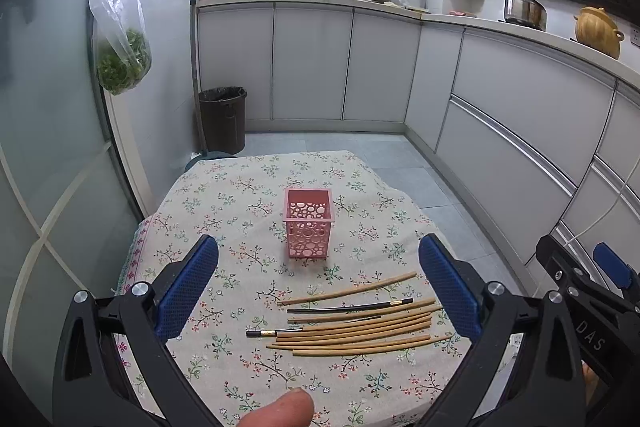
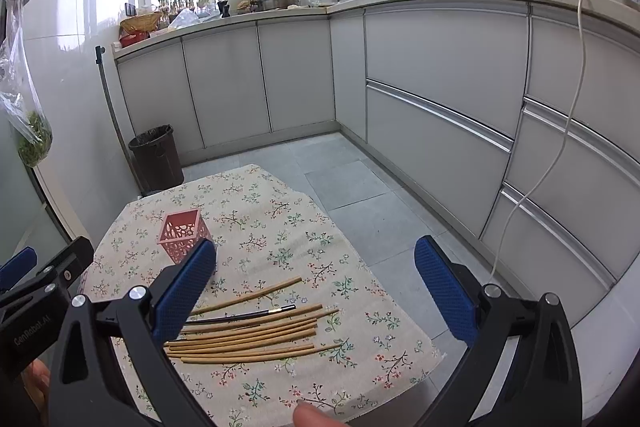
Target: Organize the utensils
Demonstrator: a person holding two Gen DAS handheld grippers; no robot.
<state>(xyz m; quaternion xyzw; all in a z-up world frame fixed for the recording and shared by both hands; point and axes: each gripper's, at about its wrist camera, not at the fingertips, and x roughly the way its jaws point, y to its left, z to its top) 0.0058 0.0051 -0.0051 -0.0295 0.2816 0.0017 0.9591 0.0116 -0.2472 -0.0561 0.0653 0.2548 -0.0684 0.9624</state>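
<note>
In front of both my claws, and below them, a table under a flowered cloth is filling the near floor of a kitchen, with grey cabinet fronts running behind it and round to my right. I am holding my left gripper above the near half of the cloth, tilted downward, and its blue pads are standing spread as wide as they go with nothing between them. I am holding my right gripper the same way just beside it on the right, jaws fully apart and empty, its outer finger hanging past the table's right edge over the grey floor tiles.

A dark waste bin is standing on the floor beyond the table's far left corner. A pink perforated utensil holder is sitting upright on the cloth, ahead of my left claw and framed between its fingers; from my right claw it is lying ahead and to the left, partly hidden by the left finger. A loose row of wooden chopsticks is lying flat nearer to me than the holder, under the open span of both claws, with two black chopsticks mixed among them. My fingertip is showing at the bottom edge.
</note>
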